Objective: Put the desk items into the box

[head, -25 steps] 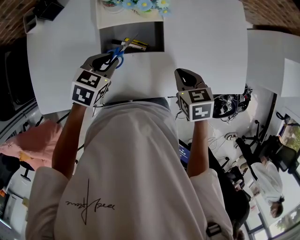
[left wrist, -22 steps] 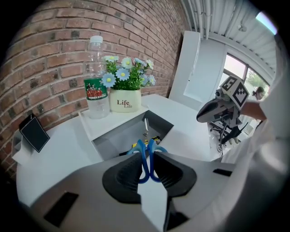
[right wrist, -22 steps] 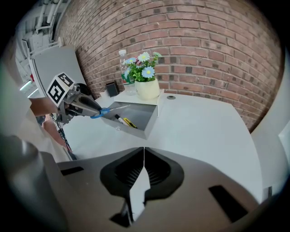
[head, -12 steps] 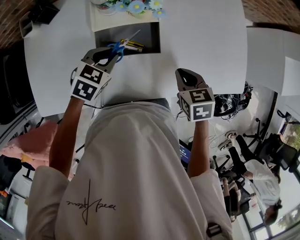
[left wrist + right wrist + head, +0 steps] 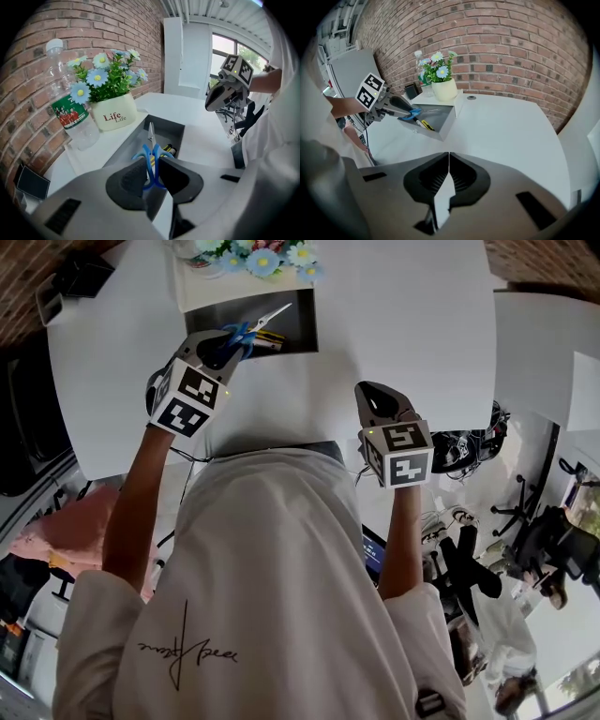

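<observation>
My left gripper (image 5: 225, 341) is shut on the blue handles of a pair of scissors (image 5: 246, 329). It holds them over the near left part of an open grey box (image 5: 298, 334), blades pointing into it. In the left gripper view the scissors (image 5: 151, 159) stand edge-on between the pads, above the box (image 5: 173, 129). A yellow and black item (image 5: 270, 337) lies inside the box. My right gripper (image 5: 373, 395) hovers over the bare white table (image 5: 403, 324), to the right of the box, shut with nothing in it (image 5: 449, 157).
A white pot of blue and white flowers (image 5: 115, 115) and a clear water bottle (image 5: 70, 108) stand on a white tray behind the box, by the brick wall. A small black object (image 5: 70, 282) sits at the far left corner. A person and chairs are beyond the table's right edge.
My left gripper has carried the scissors forward, from the box's near edge to over its inside. The right gripper has hardly moved.
</observation>
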Demonstrator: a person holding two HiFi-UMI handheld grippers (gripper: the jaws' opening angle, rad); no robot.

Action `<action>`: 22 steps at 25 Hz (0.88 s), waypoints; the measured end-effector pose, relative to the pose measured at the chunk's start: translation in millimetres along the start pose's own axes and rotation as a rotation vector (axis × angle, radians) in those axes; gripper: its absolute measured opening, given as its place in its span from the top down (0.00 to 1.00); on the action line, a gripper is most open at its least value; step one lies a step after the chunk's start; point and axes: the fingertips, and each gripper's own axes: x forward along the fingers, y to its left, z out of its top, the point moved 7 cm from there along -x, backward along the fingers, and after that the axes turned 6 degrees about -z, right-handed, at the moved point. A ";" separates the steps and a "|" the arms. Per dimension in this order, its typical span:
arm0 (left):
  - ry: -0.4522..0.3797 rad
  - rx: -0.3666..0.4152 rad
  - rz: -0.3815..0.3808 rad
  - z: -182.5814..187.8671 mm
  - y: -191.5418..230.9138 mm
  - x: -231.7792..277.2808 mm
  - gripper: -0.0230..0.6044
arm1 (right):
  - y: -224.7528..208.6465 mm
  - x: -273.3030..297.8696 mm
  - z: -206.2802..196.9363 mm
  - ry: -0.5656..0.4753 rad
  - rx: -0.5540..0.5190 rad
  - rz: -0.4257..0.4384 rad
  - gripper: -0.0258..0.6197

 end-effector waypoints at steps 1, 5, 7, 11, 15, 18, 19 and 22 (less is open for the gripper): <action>0.003 0.009 -0.005 0.7 -0.4 3.1 0.83 | -1.2 0.0 -1.0 0.004 0.002 0.000 0.92; 0.022 0.028 -0.027 3.9 -2.0 11.6 0.83 | -5.9 -0.6 -4.4 0.016 0.015 -0.003 0.92; 0.029 0.031 -0.032 5.6 -2.2 15.8 0.83 | -9.2 -1.0 -5.4 0.013 0.016 -0.003 0.92; 0.052 0.032 -0.037 6.8 1.7 25.3 0.83 | -15.1 -1.3 -5.0 0.008 0.021 -0.006 0.92; 0.075 0.049 -0.039 7.9 7.1 33.0 0.83 | -19.7 0.0 -6.6 0.012 0.025 -0.003 0.92; 0.096 0.045 -0.037 5.9 10.4 38.5 0.83 | -23.6 0.3 -8.2 0.022 0.029 0.000 0.92; 0.101 0.043 -0.037 5.0 11.0 40.6 0.82 | -25.0 0.4 -8.7 0.027 0.030 0.001 0.92; 0.113 0.033 -0.038 4.0 10.3 46.6 0.83 | -31.3 -0.5 -10.4 0.033 0.033 -0.007 0.92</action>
